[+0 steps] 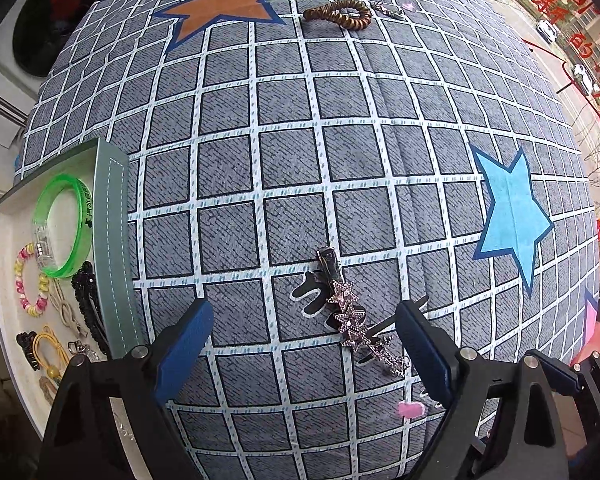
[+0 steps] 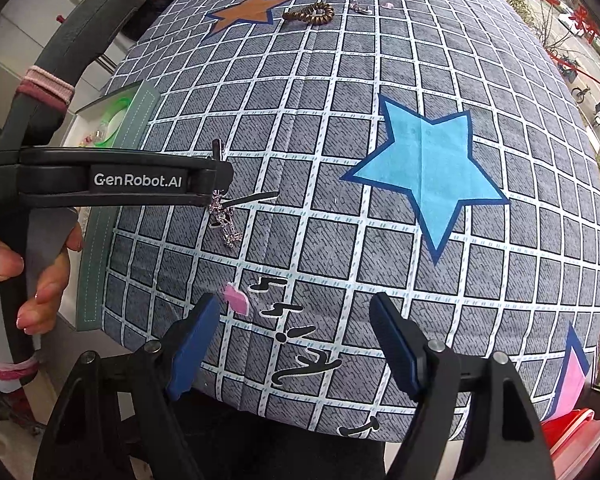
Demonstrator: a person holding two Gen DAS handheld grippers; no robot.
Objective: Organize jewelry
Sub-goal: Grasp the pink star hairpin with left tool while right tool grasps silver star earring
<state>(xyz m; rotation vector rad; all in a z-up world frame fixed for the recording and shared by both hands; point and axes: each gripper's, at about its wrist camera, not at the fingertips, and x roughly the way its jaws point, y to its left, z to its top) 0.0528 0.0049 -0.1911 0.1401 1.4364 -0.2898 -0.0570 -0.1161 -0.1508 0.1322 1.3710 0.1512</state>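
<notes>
Where the grid-checked cloth [image 1: 300, 160] spreads under the left gripper [image 1: 304, 344], lies a star hair clip [image 1: 350, 316]: dark metal clip end pointing away, then a chain of pale pink rhinestone stars running back toward the camera, slightly slanted to the right. Rests flat on the cloth, between the two blue finger pads [image 1: 184, 344] but touching neither; fingers spread wide, nothing held. Seen from the right wrist view as a small glittering strand [image 2: 224, 220] just below the tip of the left gripper's black body [image 2: 120, 180], partly hidden by it.

Right gripper [image 2: 296, 344] likewise spread wide with nothing between the pads, above the cloth's near edge, a pink bit [image 2: 236, 300] just beside its left pad.

To the left, at the cloth's left edge, a green-walled tray [image 1: 110, 240] holding a green bangle [image 1: 60, 224], a pink-and-yellow coil bracelet [image 1: 30, 280], a black beaded piece [image 1: 86, 300] and yellow hair ties [image 1: 50, 354]. Tray wall near the clip, with a few checks of bare cloth between.

Farther off, near the far edge: a brown coil hair tie [image 1: 338, 14] beside an orange star print [image 1: 224, 4], well apart from the clip. Wide bare cloth between these, and a blue star print [image 1: 512, 212] off to the right. Cloth falling away at the right edge, street visible beyond.
</notes>
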